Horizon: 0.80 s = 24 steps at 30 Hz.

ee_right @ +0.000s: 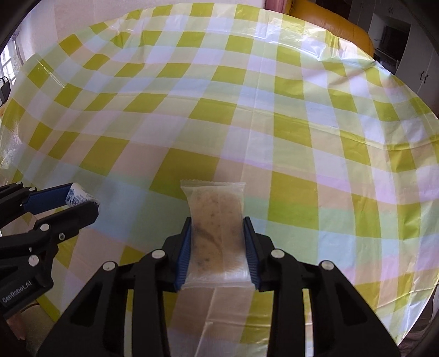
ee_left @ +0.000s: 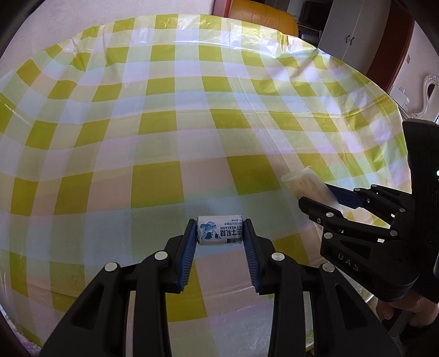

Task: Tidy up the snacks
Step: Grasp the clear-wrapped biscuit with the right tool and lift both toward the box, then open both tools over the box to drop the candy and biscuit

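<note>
A round table (ee_left: 192,115) draped in a yellow-green checked plastic cloth was seen filling both views, with an orange seat (ee_left: 260,19) and white cabinets (ee_left: 354,30) beyond its far edge. No tray or box for the snacks was shown anywhere on the cloth.

On the left, the left gripper (ee_left: 219,233) was found clamped on a small white candy (ee_left: 219,230) printed in blue. The candy was pinched at the very fingertips, its long axis lying crosswise between the pads, end to end. The gripper was pitched steeply downward, and the candy seemed to be carried clear of the cloth, though contact could not be ruled out.

On the right, the right gripper (ee_right: 216,241) was closed on a translucent packet (ee_right: 216,233) holding something brown. Here the long axis ran the other way: along the fingers, the crimped top edge poking out past the tips and the lower end reaching back toward the palm. The pads were pressed against the packet's two long sides. This gripper, too, was angled sharply down.

The two grippers were held just beside each other, each visible at the other's edge of view, tips converging slightly. Neither snack was judged nearer to any placing spot, since none was in sight; the next move would presumably be carrying both together.
</note>
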{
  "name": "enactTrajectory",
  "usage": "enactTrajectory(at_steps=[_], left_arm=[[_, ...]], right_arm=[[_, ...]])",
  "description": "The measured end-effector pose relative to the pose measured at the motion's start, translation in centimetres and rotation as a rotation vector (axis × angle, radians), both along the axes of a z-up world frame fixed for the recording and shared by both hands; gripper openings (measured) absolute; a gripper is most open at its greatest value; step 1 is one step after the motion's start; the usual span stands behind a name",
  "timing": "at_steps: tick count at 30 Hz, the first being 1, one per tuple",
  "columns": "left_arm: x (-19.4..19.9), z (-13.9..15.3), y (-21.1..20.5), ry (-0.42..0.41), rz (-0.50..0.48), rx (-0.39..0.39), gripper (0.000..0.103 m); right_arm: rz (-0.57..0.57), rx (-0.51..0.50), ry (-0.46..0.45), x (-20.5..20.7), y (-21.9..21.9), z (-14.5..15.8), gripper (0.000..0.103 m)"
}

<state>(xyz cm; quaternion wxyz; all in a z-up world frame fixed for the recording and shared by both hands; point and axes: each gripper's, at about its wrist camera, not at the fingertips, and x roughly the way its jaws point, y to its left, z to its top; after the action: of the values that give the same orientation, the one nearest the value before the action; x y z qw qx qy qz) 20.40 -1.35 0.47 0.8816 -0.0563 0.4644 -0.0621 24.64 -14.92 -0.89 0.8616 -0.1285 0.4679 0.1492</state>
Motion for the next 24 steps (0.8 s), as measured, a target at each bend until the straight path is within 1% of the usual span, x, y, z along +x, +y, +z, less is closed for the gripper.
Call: enactTrajectory(at_steps=[3,7,10,13,15,18,20,23,24], left_arm=[[-0.8,0.8,-2.4,-0.012,-0.060,-0.022,0.033],[-2.8,1.8,-6.8,-0.017,-0.174,-0.074,0.033],[-5.2,2.6,-11.2,-0.010,-0.292,-0.131,0.033],[-7.8,3.3,-15.8,0.013,-0.420,-0.211,0.033],[-9.3,3.6,-18.5,0.039,-0.490,-0.259,0.033],[-11.7,3.7,-22.2,0.091,-0.570,-0.314,0.033],[-13.0,3.2,-24.4,0.147,-0.615,-0.358,0.033],[-14.2,1.9,-26.8,0.235,-0.634,-0.384,0.034],[-14.4,1.5,-27.4,0.260,-0.634,-0.384,0.036]], right_arm=[[-0.104,-0.019,-0.011,-2.1,-4.1,0.8,0.035],[-0.259,-0.049,-0.016,-5.8,-10.3,1.6,0.035],[-0.379,-0.080,-0.020,-9.4,-15.1,2.1,0.035],[-0.491,-0.114,-0.016,-13.5,-19.5,2.3,0.035],[-0.560,-0.128,-0.008,-16.2,-22.3,2.5,0.035],[-0.657,-0.152,-0.001,-20.1,-25.9,2.8,0.035],[-0.714,-0.159,0.004,-22.4,-27.9,2.9,0.036],[-0.783,-0.161,0.015,-25.2,-30.1,2.9,0.036],[-0.804,-0.161,0.019,-25.9,-30.6,2.8,0.036]])
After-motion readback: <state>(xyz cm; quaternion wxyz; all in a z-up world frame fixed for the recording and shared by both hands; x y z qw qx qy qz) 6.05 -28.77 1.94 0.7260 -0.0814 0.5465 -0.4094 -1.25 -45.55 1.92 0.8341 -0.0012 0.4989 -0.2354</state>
